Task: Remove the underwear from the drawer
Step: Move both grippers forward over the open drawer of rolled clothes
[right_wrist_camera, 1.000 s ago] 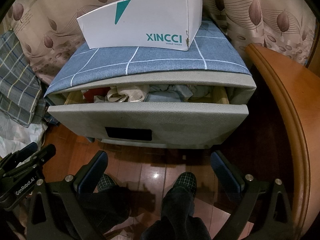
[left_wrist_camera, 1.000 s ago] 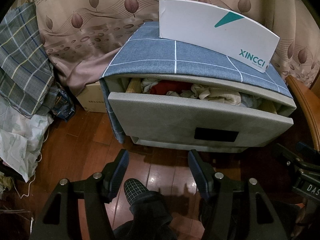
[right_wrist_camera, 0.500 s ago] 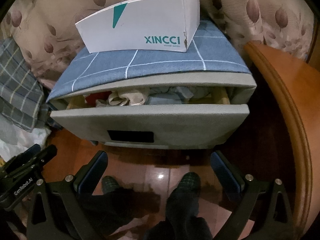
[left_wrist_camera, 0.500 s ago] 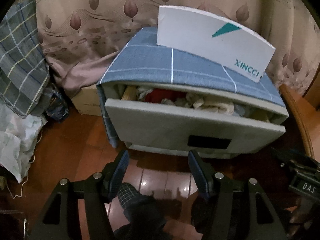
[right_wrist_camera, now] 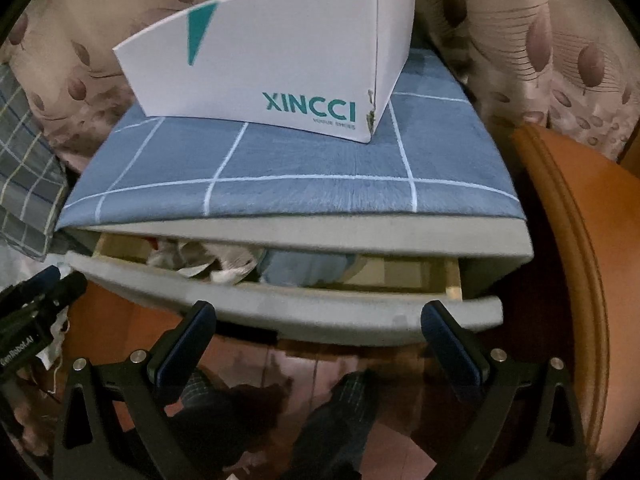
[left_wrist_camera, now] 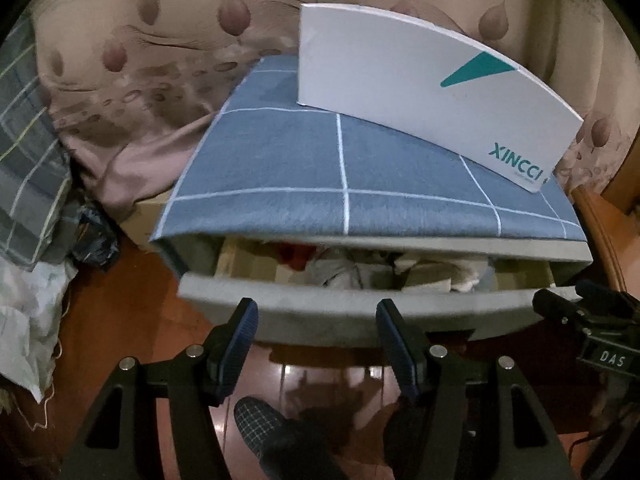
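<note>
Both grippers stand wide open and hold nothing. The left gripper [left_wrist_camera: 316,316] has its blue-padded fingers [left_wrist_camera: 240,332] just in front of the grey drawer [left_wrist_camera: 320,308] face, apparently apart from it, though contact is hard to judge. The right gripper [right_wrist_camera: 320,320] hangs likewise before the drawer front [right_wrist_camera: 320,312], fingers spread.

The drawer is pulled partly out. Underwear [left_wrist_camera: 340,268] lies in it in a crumpled heap: pale, red and, in the right view, light blue pieces [right_wrist_camera: 308,268]. A blue checked cloth [left_wrist_camera: 340,168] covers the cabinet top, with a white XINCCI box [left_wrist_camera: 400,76] on it. A leaf-print curtain [left_wrist_camera: 160,60] hangs behind; the floor [left_wrist_camera: 120,300] is dark wood. Plaid fabric [left_wrist_camera: 24,160] lies at left, a wooden edge [right_wrist_camera: 572,240] at right.

Both grippers point level at the drawer, side by side, above slippered feet [left_wrist_camera: 256,420].
</note>
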Tool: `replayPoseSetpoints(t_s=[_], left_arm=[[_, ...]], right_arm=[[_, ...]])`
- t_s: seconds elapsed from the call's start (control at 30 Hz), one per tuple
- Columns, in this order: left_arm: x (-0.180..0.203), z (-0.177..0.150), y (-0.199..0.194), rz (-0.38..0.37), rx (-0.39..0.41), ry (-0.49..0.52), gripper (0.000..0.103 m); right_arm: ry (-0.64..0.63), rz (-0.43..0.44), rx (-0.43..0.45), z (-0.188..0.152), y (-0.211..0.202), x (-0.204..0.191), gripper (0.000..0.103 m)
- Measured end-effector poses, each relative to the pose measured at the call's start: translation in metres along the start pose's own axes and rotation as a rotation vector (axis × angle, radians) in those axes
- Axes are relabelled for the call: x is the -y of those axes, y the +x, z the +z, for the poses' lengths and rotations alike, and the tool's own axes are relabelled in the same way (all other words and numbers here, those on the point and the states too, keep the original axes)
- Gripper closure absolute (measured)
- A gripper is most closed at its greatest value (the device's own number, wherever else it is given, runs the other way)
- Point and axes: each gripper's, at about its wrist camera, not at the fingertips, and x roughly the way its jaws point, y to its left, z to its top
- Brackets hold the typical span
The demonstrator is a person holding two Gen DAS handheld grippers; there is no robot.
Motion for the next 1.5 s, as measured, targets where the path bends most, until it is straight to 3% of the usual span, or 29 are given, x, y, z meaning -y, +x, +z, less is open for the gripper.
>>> replayPoseSetpoints(t_s=[0.5, 0.77, 0.93, 1.5], left_arm=[[0.007, 0.025, 0.062, 0.022, -0.053, 0.037, 0.040], [0.009, 0.028, 0.075, 0.040, -0.074, 0.062, 0.040], [0.006, 0.028, 0.076, 0.011, -0.119, 0.066, 0.040], [-0.010, -0.029, 0.045, -0.040, -0.211, 0.074, 0.039]], right_arm=[[-0.015, -0.009, -0.024, 0.016, 0.047, 0.001, 0.002], [0.008, 0.002, -0.059, 0.025, 0.068, 0.006, 0.001], [0.024, 0.008, -0.087, 0.023, 0.071, 0.009, 0.002], [0.040, 0.019, -0.188, -0.050, 0.057, 0.014, 0.001]])
